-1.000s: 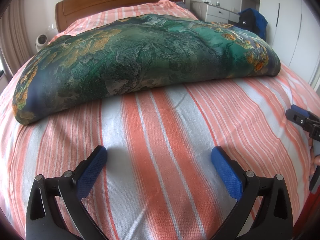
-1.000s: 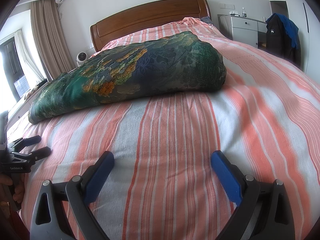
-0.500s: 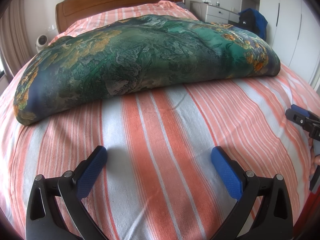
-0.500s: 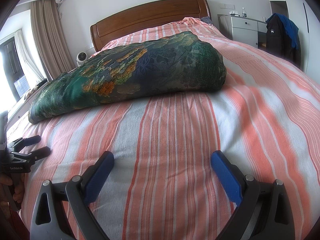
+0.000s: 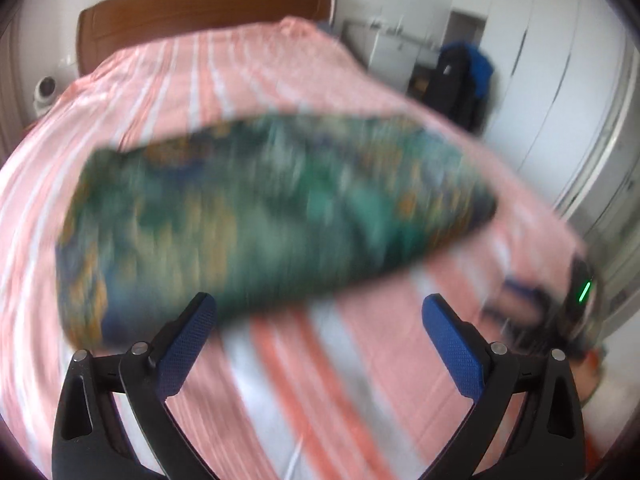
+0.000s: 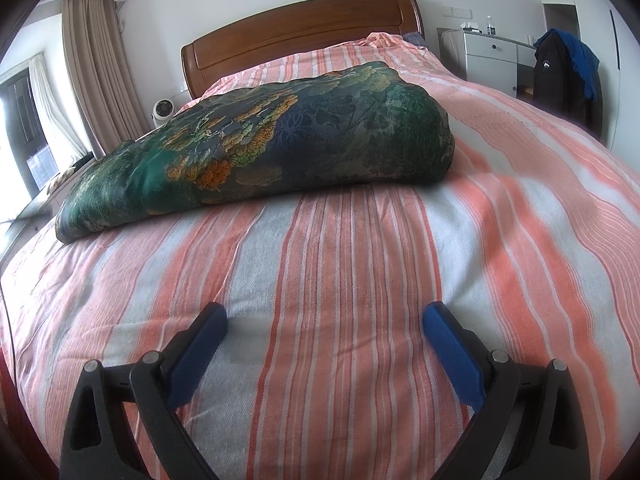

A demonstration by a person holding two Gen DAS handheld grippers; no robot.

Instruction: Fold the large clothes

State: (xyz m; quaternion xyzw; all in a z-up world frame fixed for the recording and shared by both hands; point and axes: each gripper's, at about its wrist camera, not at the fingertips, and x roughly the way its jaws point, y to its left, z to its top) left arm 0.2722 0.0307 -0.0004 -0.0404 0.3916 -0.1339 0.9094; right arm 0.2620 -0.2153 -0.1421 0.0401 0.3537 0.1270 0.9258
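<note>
Folded green-and-blue brocade garment [image 6: 256, 148] lies across the middle of the bed [image 6: 344, 280], long edge at 12 o'clock from the right hand-held gripper [image 6: 322, 322], apart from it. Fabric looks satiny and thick: my guess is slippery, soft, fairly heavy for cloth, layers likely to slide over each other. Best hold is probably the folded corners at the two ends, pinching all layers, not the smooth top face.

Right hand-held gripper: jaws wide apart, holding nothing, low over the striped sheet.

Left hand-held gripper [image 5: 320, 314]: also spread wide, empty; view is motion-blurred, garment [image 5: 256, 216] runs from 10 to 1 o'clock, near edge just beyond the left fingertip.

Outward: wooden headboard [image 6: 304, 36] at 12, white dresser [image 6: 492, 60] and dark jacket [image 6: 564, 76] at 2, curtain [image 6: 96, 72] at 10.
</note>
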